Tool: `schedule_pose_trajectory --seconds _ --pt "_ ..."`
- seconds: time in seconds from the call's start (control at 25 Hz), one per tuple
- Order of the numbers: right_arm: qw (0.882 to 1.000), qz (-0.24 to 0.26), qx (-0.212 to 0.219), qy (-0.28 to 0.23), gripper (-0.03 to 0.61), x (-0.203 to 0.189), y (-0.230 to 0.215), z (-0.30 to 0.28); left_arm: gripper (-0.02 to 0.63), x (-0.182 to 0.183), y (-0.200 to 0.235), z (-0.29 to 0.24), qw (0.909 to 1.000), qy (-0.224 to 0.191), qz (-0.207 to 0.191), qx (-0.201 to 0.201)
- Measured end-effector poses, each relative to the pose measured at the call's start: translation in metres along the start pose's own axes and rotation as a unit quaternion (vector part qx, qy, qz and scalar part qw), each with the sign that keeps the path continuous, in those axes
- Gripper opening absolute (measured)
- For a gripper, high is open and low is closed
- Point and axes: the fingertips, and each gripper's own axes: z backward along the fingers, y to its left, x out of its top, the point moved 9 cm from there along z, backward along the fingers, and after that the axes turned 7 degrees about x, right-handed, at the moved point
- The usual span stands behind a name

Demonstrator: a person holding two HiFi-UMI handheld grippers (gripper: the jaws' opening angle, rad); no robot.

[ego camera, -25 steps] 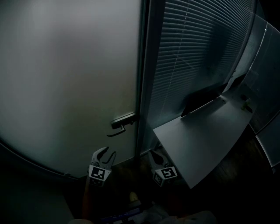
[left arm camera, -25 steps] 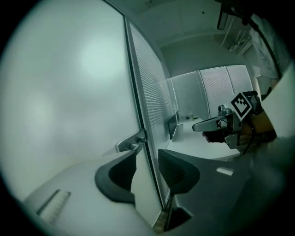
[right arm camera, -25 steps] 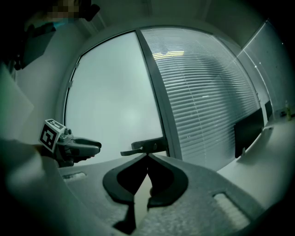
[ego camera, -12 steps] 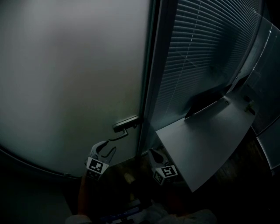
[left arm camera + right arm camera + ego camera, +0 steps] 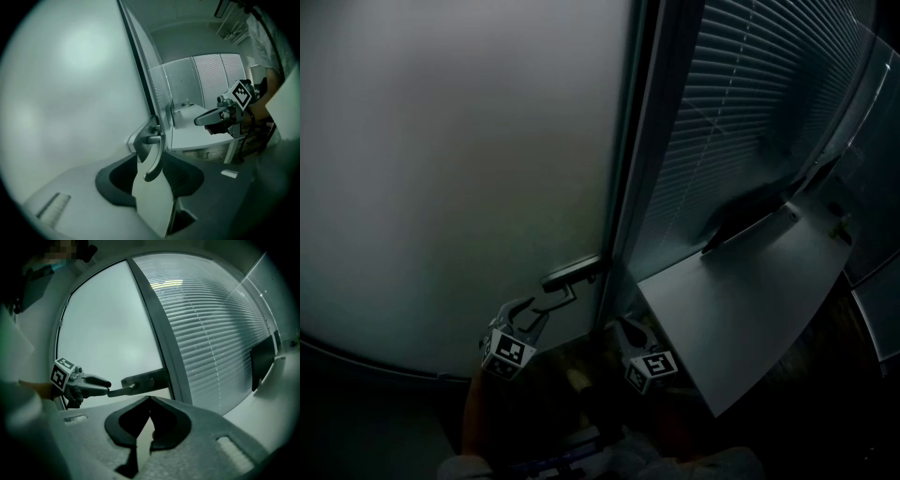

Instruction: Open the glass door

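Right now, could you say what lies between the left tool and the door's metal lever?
Nothing: in the left gripper view the left tool straddles the curved metal door lever, jaws open.

Door [image 5: 459, 169]: frosted glass, fills the left; its right edge meets the dark frame [image 5: 642, 169].
Handle [image 5: 574, 274]: dark plate at the door's right edge, with a lever [image 5: 551, 298] pointing left and down.
Left tool [image 5: 528, 317]: jaws apart, at the lever's free end.
Right tool [image 5: 628, 330]: low, beside the tabletop's near corner; jaws too dim to read.
Tabletop [image 5: 741, 300]: grey, right of the frame.
Blinds [image 5: 750, 103]: closed slats behind the tabletop.
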Motion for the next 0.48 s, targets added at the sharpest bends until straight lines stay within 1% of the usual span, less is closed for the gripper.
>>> schedule_pose_trajectory --seconds 0.08,0.24,0.32,0.4,0.48 --pt "1.0 -0.005 -0.002 0.005 0.002 -0.003 -0.002 -0.003 0.162 -0.003 0.002 -0.004 0.9999 -0.001 0.006 -0.014" --pt "1.0 -0.009 -0.004 0.011 0.002 -0.004 -0.009 -0.007 0.138 0.002 0.004 -0.004 0.9978 -0.008 0.041 -0.051" --pt "1.0 -0.012 -0.005 0.015 0.002 -0.002 -0.011 -0.007 0.107 0.003 0.004 -0.002 0.9964 -0.011 0.054 -0.065" --pt "1.0 -0.013 -0.007 0.018 0.002 -0.002 -0.013 -0.008 0.103 0.003 0.005 -0.002 0.9954 -0.012 0.06 -0.073" --pt "1.0 -0.018 -0.008 0.023 0.002 -0.001 -0.013 -0.01 0.095 0.004 0.006 -0.001 0.9953 -0.011 0.056 -0.078"
